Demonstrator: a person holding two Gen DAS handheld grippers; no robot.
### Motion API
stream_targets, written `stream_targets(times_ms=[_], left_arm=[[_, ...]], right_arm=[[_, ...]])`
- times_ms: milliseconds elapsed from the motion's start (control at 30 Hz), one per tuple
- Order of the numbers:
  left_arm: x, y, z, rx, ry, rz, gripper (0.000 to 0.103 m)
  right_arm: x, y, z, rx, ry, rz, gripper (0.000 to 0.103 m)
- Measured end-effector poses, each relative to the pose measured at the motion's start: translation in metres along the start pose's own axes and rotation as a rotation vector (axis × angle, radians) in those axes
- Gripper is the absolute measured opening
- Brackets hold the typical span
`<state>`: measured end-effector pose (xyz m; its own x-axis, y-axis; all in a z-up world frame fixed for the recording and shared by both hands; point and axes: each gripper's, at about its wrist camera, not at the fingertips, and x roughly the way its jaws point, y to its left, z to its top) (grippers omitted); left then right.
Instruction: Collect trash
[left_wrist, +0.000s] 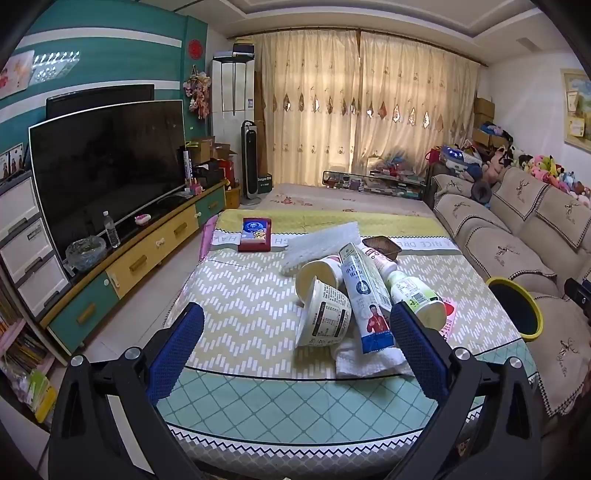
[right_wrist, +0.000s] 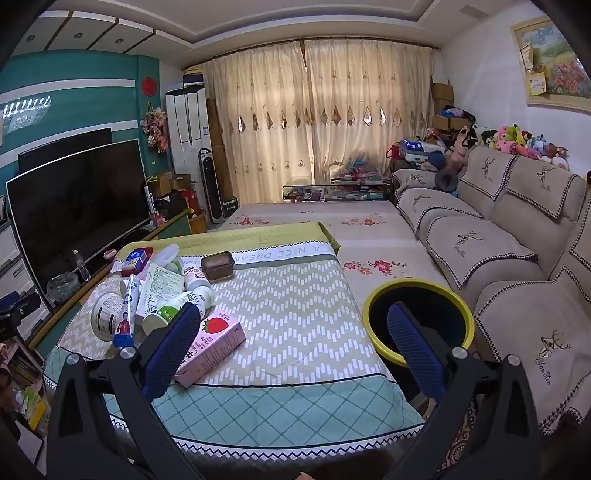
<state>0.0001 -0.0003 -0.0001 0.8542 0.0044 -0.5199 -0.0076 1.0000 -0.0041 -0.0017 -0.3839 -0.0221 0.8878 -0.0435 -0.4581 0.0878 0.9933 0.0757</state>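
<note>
Patterned cloth covers the counter (left_wrist: 240, 314) where the trash pile (left_wrist: 354, 295) lies, well left of the yellow-rimmed bin (right_wrist: 417, 321), and with my left gripper (left_wrist: 295, 343) and right gripper (right_wrist: 295, 343) both spread wide and empty, nothing is collected yet, so next I pick one piece

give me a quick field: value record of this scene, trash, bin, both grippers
surface: table with patterned cloth
trash pile: paper cups, blue-white carton, green-label bottle, white tissue, bubble wrap
separate item: pink strawberry carton, lying flat nearer the bin
bin: yellow-rimmed black bin, beside the table by the sofa
left gripper: open, empty
right gripper: open, empty
</note>
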Motion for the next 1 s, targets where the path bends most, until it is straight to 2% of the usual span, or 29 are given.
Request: stream_targets(times_ms=[1000], left_arm=[[0.0046, -0.0052, -0.0041, -0.003, 0.003, -0.02, 0.099]], right_arm=[[0.0066, -0.0014, -0.0024, 0.002, 0.008, 0.004, 0.097]])
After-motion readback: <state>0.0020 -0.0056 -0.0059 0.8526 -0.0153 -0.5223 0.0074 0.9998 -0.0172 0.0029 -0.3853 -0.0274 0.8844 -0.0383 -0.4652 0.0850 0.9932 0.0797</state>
